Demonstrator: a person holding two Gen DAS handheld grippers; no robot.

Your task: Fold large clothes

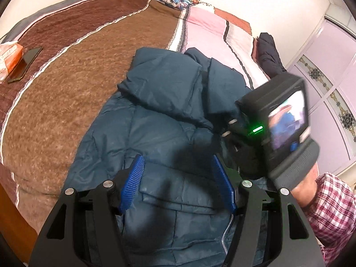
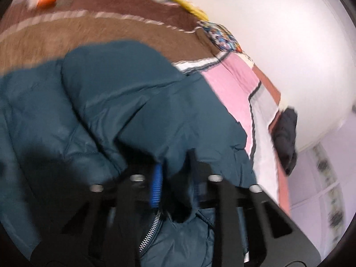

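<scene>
right view blurred | jacket [image 1: 155, 115] on bed blanket [image 1: 66, 84], hem cut off | left gripper [image 1: 178, 184] jaws wide above it | right gripper [image 2: 175, 187] pinching jacket fold, far pad hidden

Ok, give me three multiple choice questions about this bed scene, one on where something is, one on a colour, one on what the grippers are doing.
1. Where does the phone lie?
A. on the brown blanket
B. on the jacket
C. on the floor

2. What colour is the puffer jacket?
A. red
B. dark teal
C. white

3. How does the right gripper stand?
A. open and empty
B. out of view
C. shut on jacket fabric

Answers: 1 A, the phone rests on brown blanket beside an orange packet. 2 B, both views show teal. 3 C, fabric is bunched between its fingers, while the left gripper is open.
</scene>
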